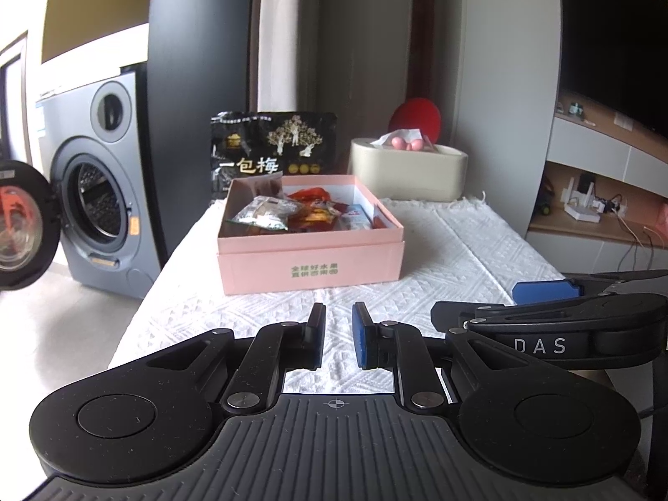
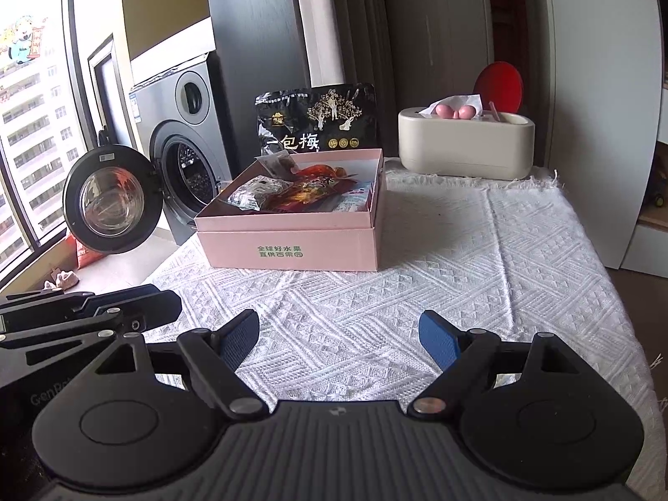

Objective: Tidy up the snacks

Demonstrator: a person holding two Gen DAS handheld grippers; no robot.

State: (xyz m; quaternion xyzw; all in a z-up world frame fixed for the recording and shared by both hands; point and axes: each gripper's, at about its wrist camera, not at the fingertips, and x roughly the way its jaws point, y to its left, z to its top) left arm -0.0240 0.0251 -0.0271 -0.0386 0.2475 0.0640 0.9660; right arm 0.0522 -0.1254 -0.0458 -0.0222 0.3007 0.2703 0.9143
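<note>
A pink box (image 1: 311, 259) (image 2: 292, 246) stands open on the white cloth and holds several snack packets (image 1: 288, 211) (image 2: 300, 194). A large black snack bag (image 1: 273, 148) (image 2: 319, 119) stands upright just behind it. My left gripper (image 1: 338, 317) is near the table's front edge, short of the box, jaws nearly closed with a narrow gap and nothing between them. My right gripper (image 2: 340, 325) is wide open and empty, also short of the box. Each gripper shows at the side of the other's view (image 1: 547, 292) (image 2: 104, 304).
A cream tissue box (image 1: 409, 169) (image 2: 465, 146) with pink beads on top sits at the back right of the table. A red round object (image 1: 414, 116) (image 2: 499, 83) stands behind it. A washing machine (image 1: 98, 183) (image 2: 183, 154) with its door open stands to the left. Shelves (image 1: 597, 208) are at the right.
</note>
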